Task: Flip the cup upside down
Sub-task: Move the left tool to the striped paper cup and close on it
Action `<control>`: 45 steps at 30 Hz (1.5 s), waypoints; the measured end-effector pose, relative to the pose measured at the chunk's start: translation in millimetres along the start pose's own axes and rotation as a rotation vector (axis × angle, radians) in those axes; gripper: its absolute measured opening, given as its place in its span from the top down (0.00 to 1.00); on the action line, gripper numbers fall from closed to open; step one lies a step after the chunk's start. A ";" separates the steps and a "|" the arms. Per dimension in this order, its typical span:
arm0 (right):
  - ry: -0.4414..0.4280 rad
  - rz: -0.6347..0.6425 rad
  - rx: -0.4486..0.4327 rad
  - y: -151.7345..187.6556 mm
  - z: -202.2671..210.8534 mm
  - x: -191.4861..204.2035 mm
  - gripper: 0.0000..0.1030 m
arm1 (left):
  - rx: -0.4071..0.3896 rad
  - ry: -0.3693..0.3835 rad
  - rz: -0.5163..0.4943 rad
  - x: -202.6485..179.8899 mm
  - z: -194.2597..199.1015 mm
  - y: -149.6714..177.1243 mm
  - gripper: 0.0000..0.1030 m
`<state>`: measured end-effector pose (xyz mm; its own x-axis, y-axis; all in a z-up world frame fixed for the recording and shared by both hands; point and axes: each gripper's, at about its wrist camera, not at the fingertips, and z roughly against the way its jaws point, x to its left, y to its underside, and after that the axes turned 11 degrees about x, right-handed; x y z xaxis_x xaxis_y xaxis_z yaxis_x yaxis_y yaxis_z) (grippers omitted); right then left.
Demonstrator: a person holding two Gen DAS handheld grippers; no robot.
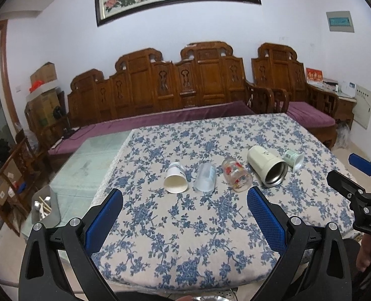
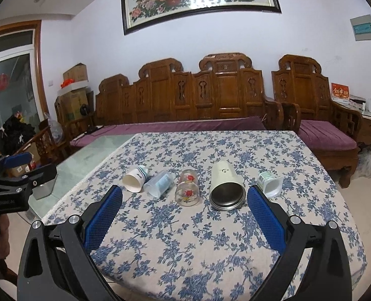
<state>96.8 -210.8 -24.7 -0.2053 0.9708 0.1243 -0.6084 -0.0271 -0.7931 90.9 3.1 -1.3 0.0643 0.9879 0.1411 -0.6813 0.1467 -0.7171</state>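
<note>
Now five cups on sides, insides empty; L gripper & R gripper jaws released.

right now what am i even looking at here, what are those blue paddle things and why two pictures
Each picture comes from a camera mounted on a hand-held gripper that a person carries; there is no robot arm. The blue paddles are its two fingers. One view looks along the left hand-held gripper, the other along the right hand-held gripper. Both are open and hold nothing. On the floral tablecloth five cups lie on their sides in a row: a paper cup, a clear plastic cup, a flowered glass, a cream steel tumbler and a small white cup.
</note>
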 end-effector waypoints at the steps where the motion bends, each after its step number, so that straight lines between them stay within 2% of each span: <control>1: -0.001 0.000 0.010 -2.8 -8.0 -2.1 0.02 | 0.010 0.001 -0.002 1.1 -6.7 -2.7 0.07; 6: 0.000 0.001 0.055 -13.0 -41.9 -13.2 0.02 | 0.067 0.006 -0.010 5.7 -45.3 -17.8 0.07; 11: -0.011 0.007 0.107 -26.9 -82.3 -22.1 0.02 | 0.144 0.046 -0.015 13.8 -91.6 -36.9 0.07; 18: -0.036 0.033 0.186 -36.1 -130.3 -17.2 0.02 | 0.248 0.073 -0.040 21.5 -161.2 -60.8 0.07; 29: -0.054 0.044 0.313 -16.6 -187.3 -9.7 0.02 | 0.438 0.081 -0.034 38.3 -286.2 -82.2 0.07; 32: -0.053 0.042 0.339 -9.8 -198.3 -12.5 0.02 | 0.474 0.084 -0.027 41.9 -308.7 -84.8 0.07; 36: -0.057 0.035 0.361 -3.4 -207.1 -14.9 0.02 | 0.510 0.127 0.023 49.9 -332.9 -87.6 0.07; 41: -0.064 0.022 0.374 3.5 -210.0 -16.6 0.02 | 0.562 0.154 0.067 57.4 -360.0 -84.1 0.19; 44: -0.064 0.014 0.386 8.9 -210.3 -18.0 0.02 | 0.591 0.144 0.071 58.3 -370.2 -78.0 0.24; 45: -0.064 0.013 0.389 10.5 -210.2 -18.2 0.02 | 0.599 0.147 0.074 58.7 -372.5 -76.5 0.29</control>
<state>255.3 -178.6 -160.6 -0.2550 0.9533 0.1622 -0.8480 -0.1399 -0.5112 418.5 68.5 -192.4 0.0715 0.9972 -0.0204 -0.9760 0.0657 -0.2076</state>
